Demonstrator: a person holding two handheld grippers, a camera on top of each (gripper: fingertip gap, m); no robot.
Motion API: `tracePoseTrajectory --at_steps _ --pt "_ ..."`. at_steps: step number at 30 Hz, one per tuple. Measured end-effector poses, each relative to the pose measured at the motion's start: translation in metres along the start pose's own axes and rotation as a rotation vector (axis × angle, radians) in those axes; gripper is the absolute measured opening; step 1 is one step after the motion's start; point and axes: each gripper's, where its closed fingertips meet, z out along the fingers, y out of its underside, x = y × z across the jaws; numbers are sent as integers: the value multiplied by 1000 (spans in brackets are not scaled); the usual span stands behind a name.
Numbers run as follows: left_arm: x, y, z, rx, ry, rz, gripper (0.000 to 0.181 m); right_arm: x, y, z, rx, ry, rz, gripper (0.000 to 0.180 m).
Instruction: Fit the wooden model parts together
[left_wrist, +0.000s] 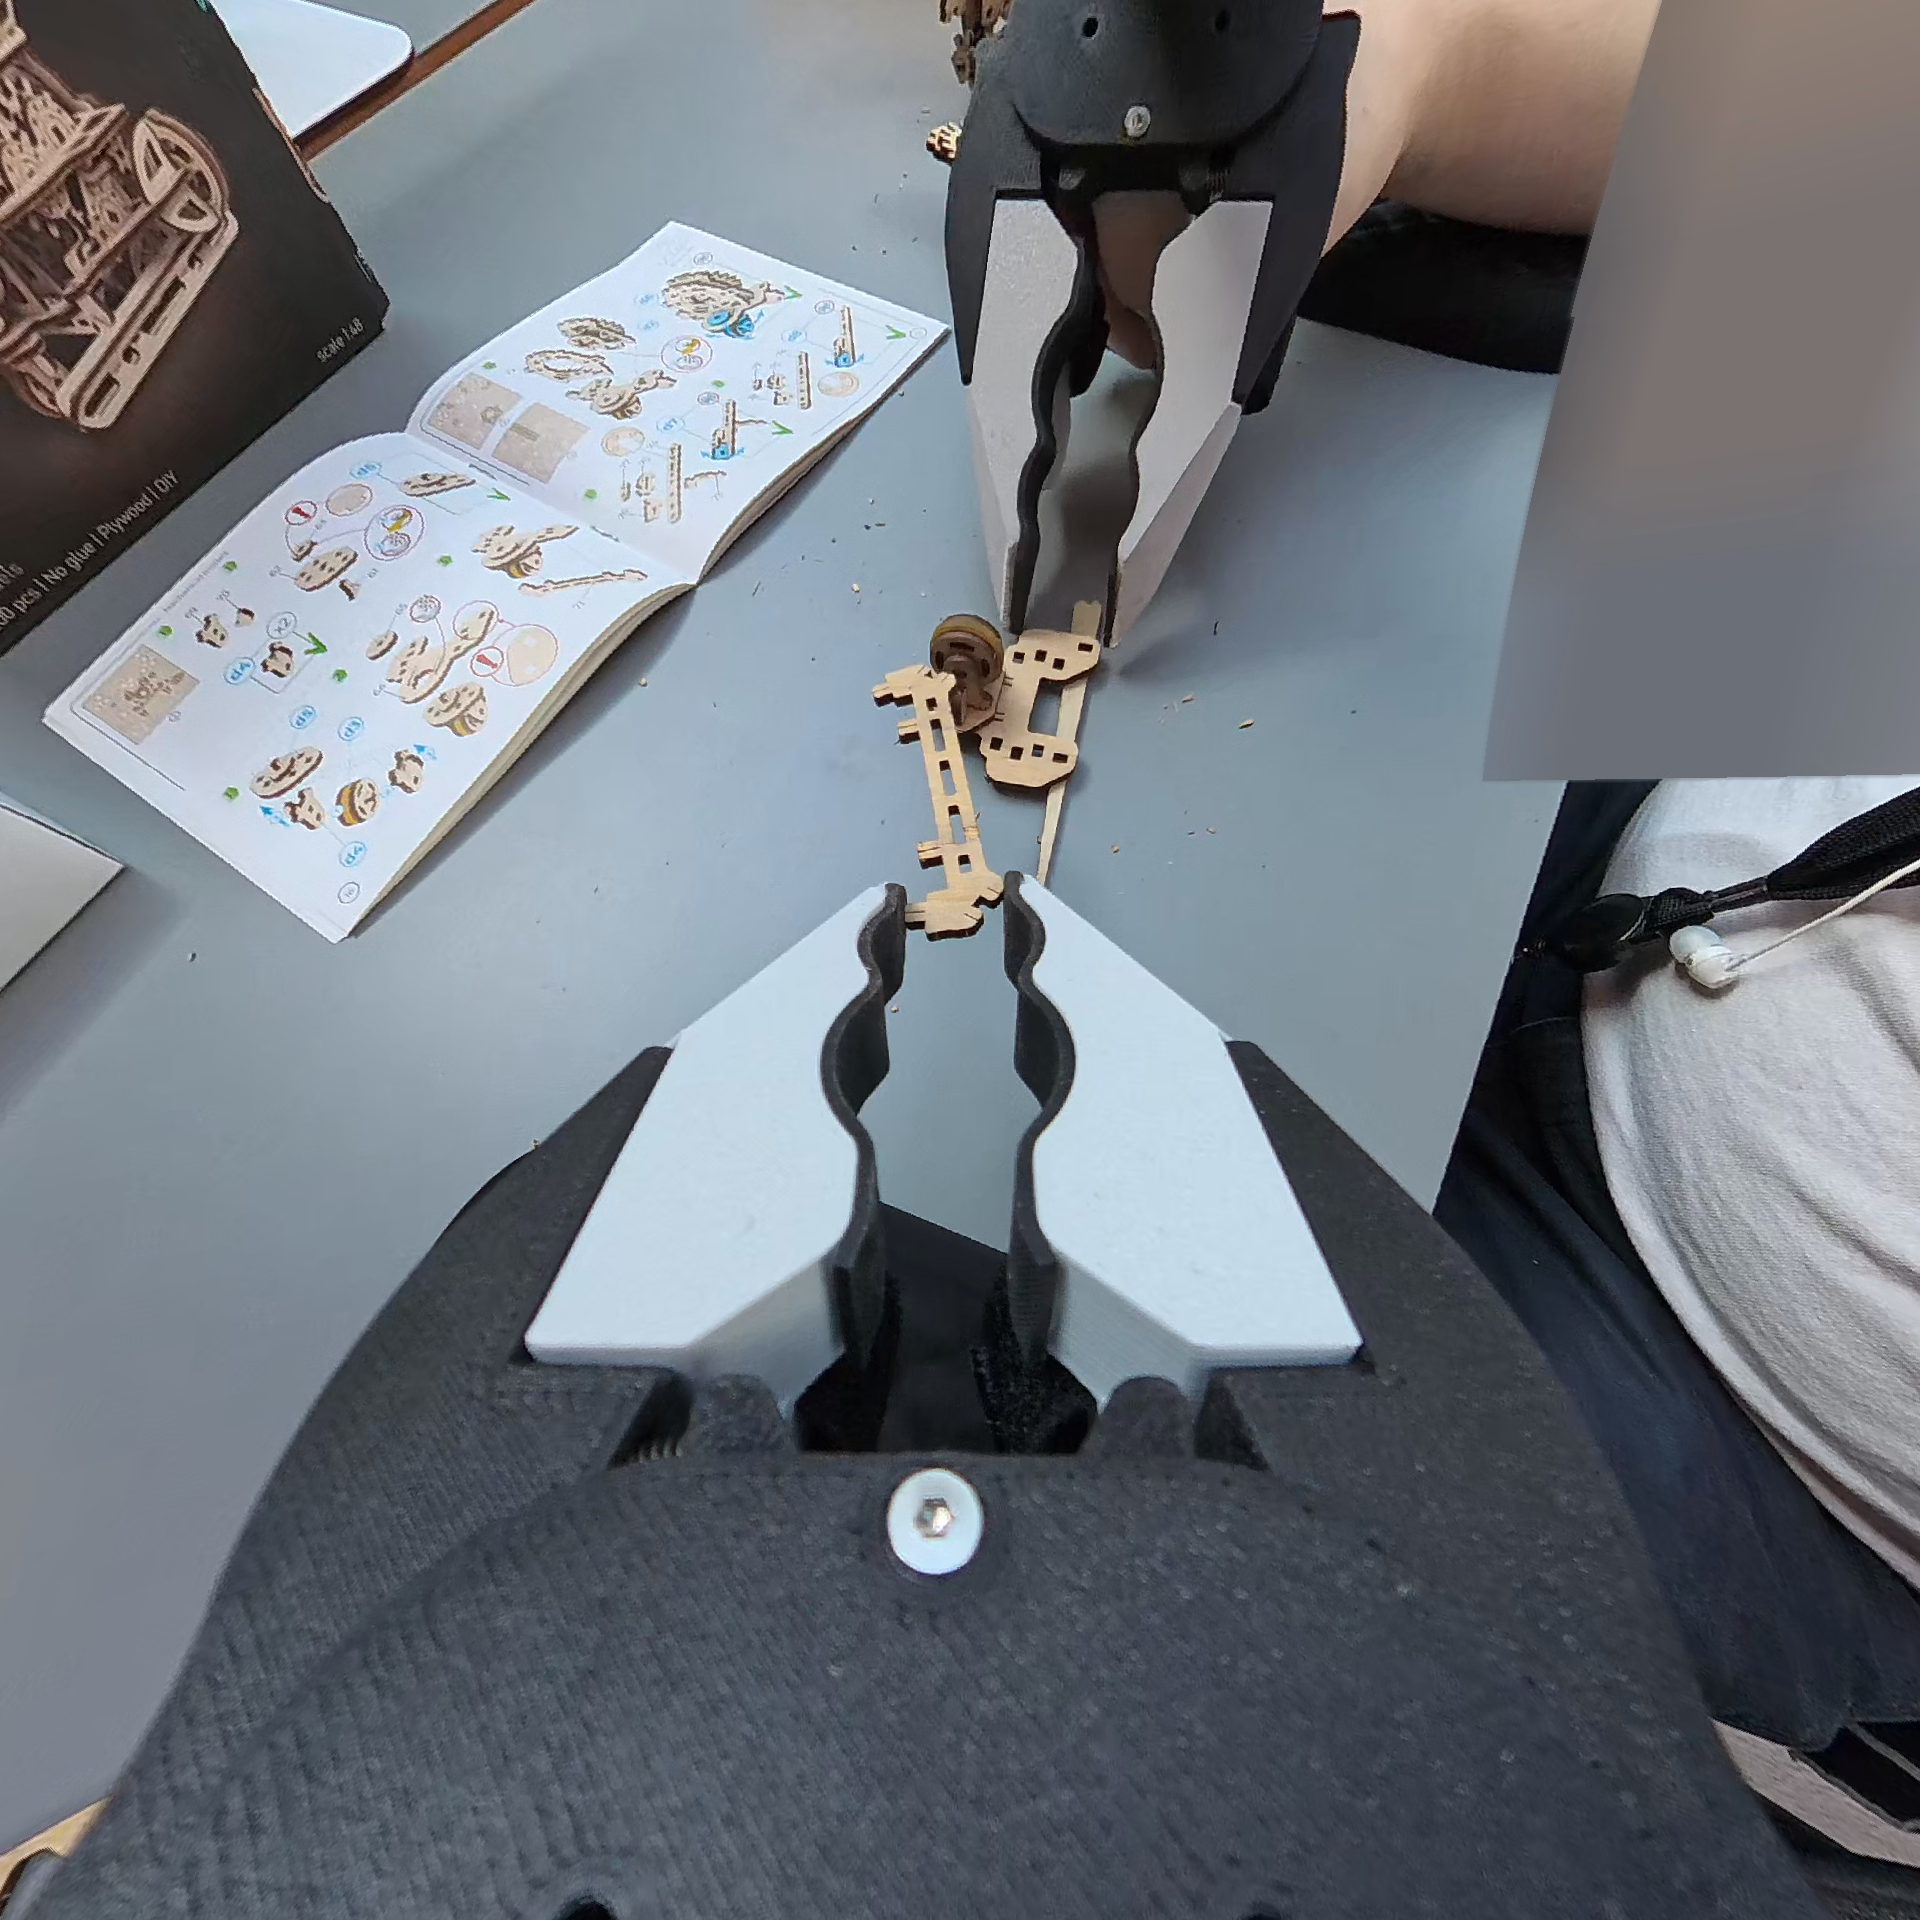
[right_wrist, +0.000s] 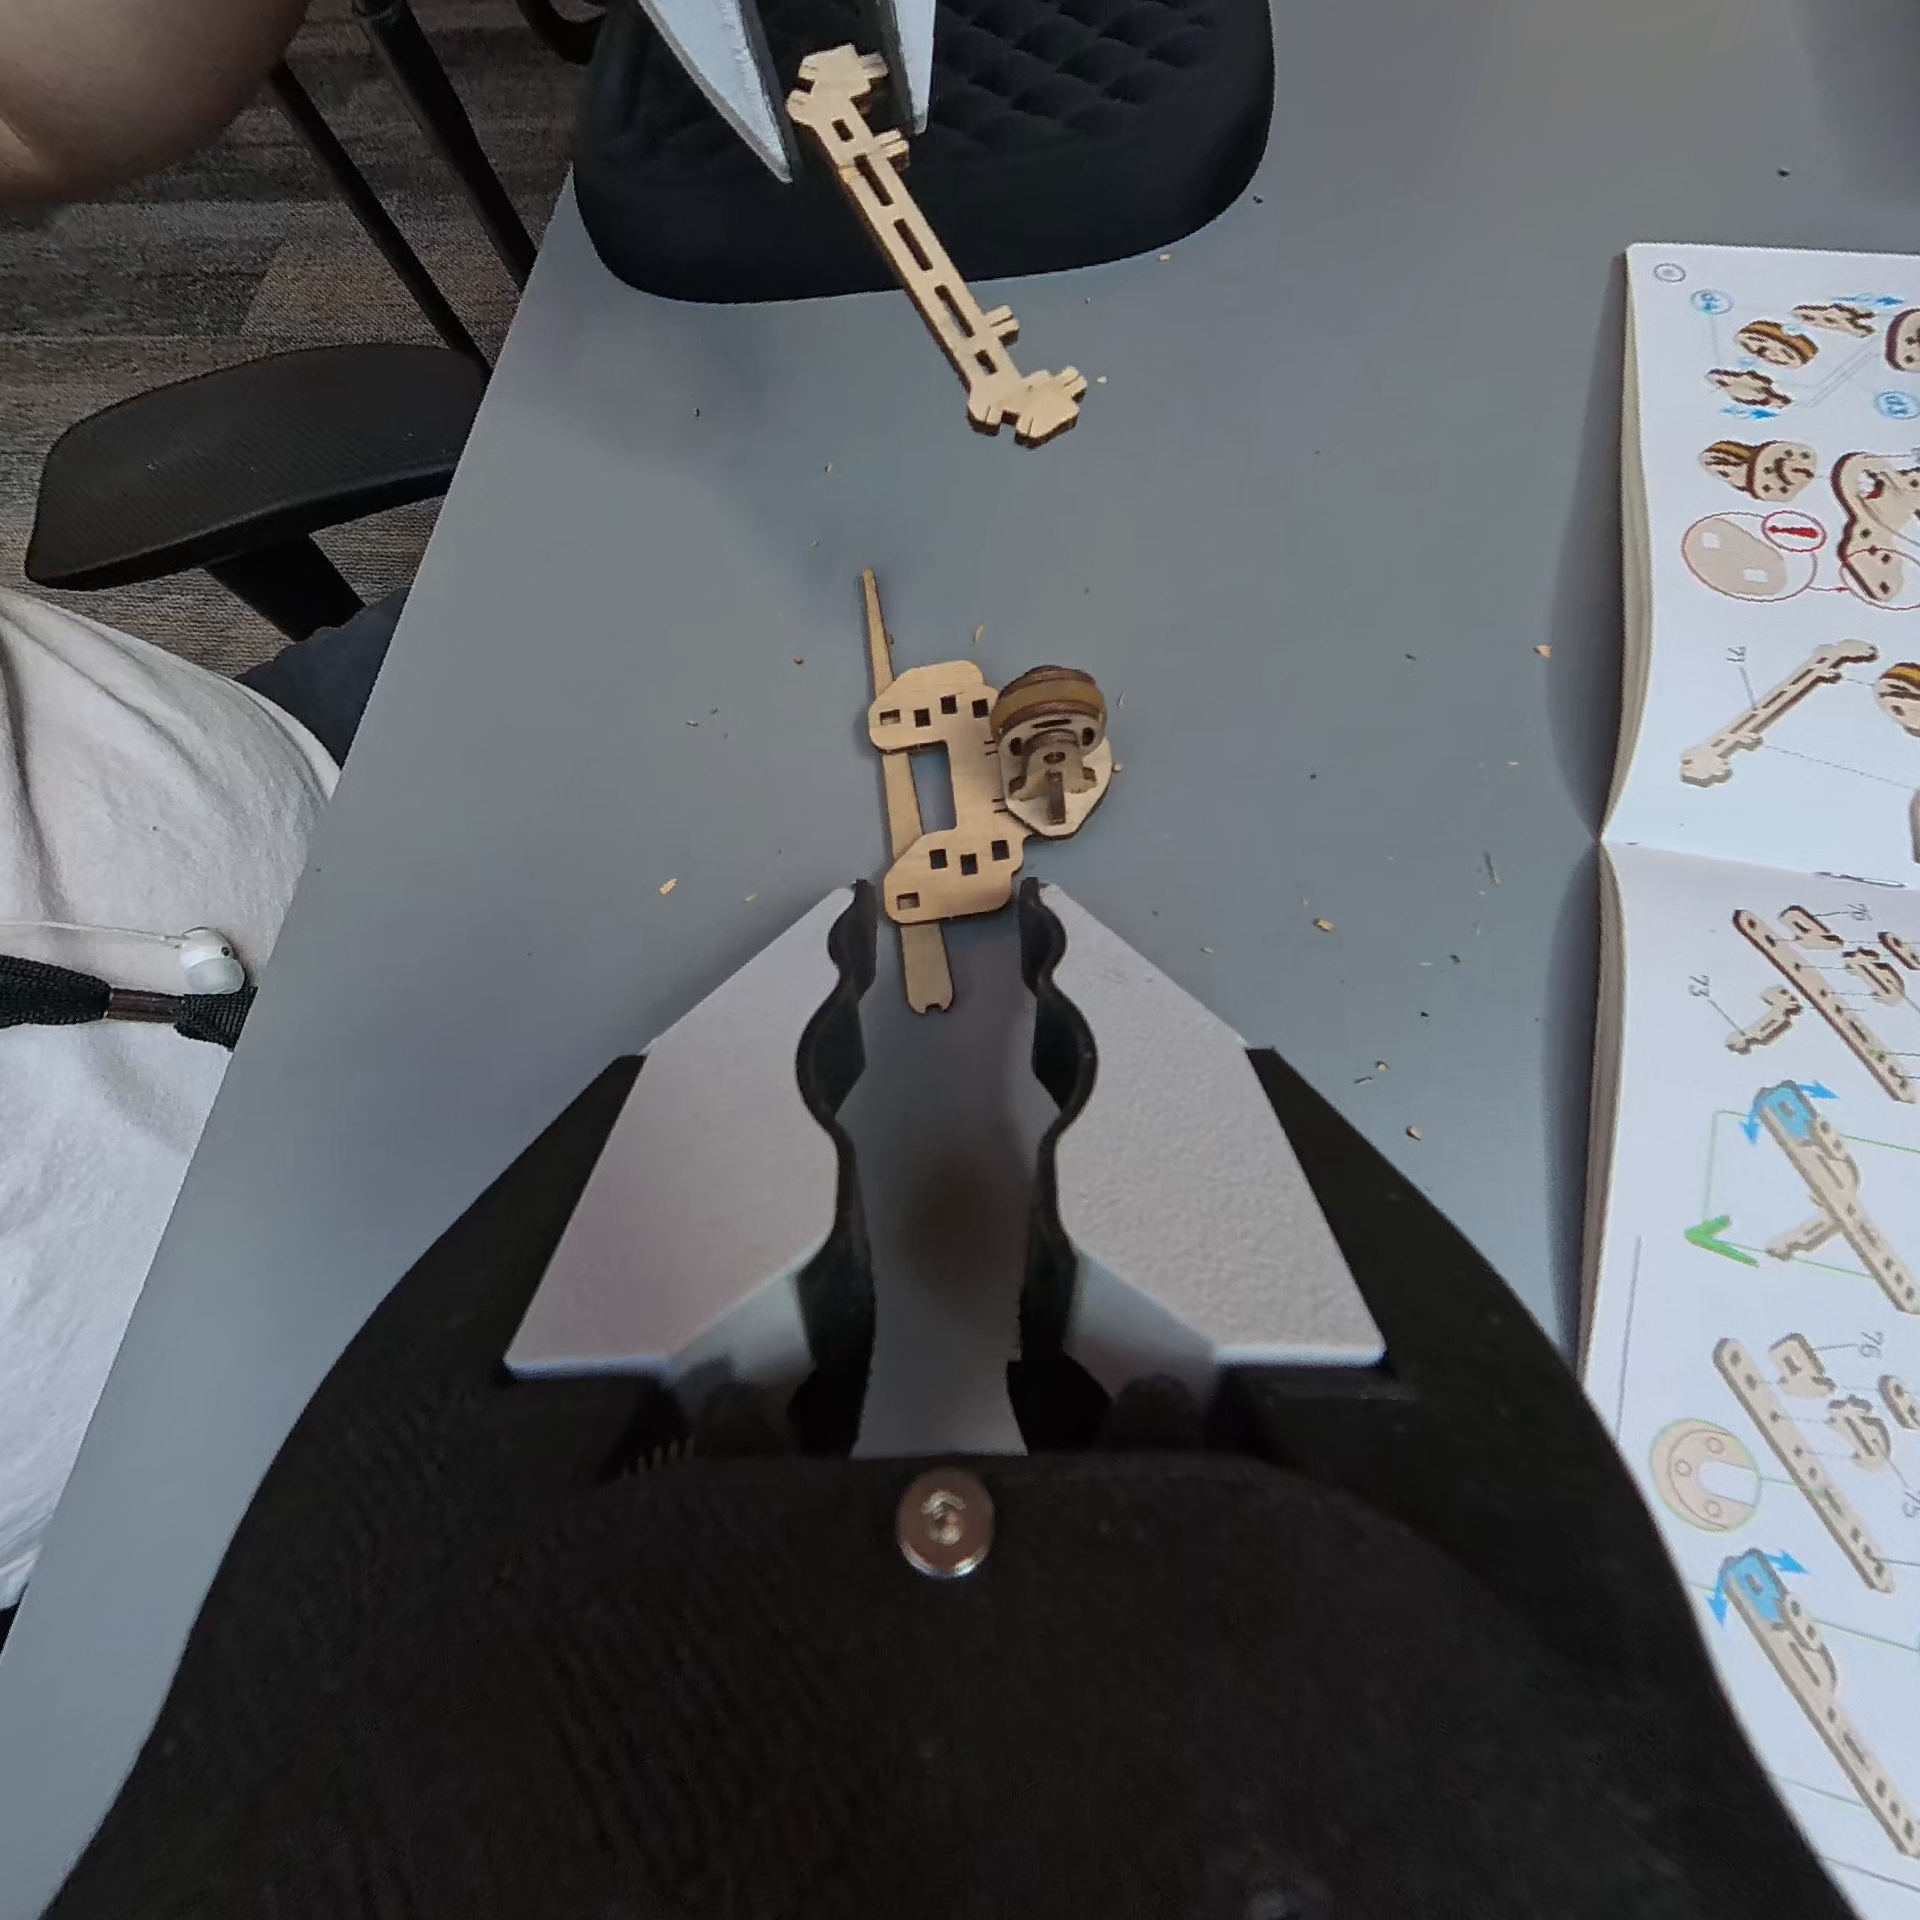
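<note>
Clamping left gripper (left_wrist: 951, 904): narrowed jaws on the near lobed end of the slotted strip (left_wrist: 948, 774), apparently pinching it.
Slotted strip: thin cut plywood, light, stiff lengthwise, probably snappable at the slots; best held edge to edge across the solid end lobe.
Thin stick (left_wrist: 1055, 821): flat on the bench (left_wrist: 623, 1039), partly under the bracket plate (left_wrist: 1039, 707); frail, awkward to pick up.
Bracket plate: flat, touching the round hub (left_wrist: 964, 649); light, likely to slide; grip across a lobe.
Right gripper (left_wrist: 1065, 623): part-open jaws straddling the plate's far lobe, not clearly squeezing.
</note>
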Motion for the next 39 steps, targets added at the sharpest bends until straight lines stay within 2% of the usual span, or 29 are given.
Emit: tracePoseTrajectory --at_steps 8,14,18,23,26,28,29,31,34,39 --pt "7 4 7 -18 22 -2 17 -4 -16 -18 93 78 -120 29" --pt "39 -11 24 -4 182 -36 17 -32 -46 -32 160 318 -600 28" --pt "49 -24 32 27 265 -66 17 -32 -38 -23 78 390 -731 26" --pt "53 -34 35 86 346 -147 17 -35 -40 -30 102 445 -820 5" --pt "42 -35 39 99 327 -199 15 -30 -41 -34 111 435 -758 2" --pt "26 -32 38 95 242 -160 28 -22 -36 -33 111 370 -619 2" --pt "20 -30 37 91 194 -118 28 -20 -32 -32 108 317 -550 2" --pt "11 -26 36 64 110 -18 26 -14 -28 -32 119 237 -413 2" --pt "12 -21 42 24 71 75 16 -12 -24 -30 135 130 -282 2" --pt "12 -10 58 -46 84 75 11 -8 -16 -25 101 92 -238 2"
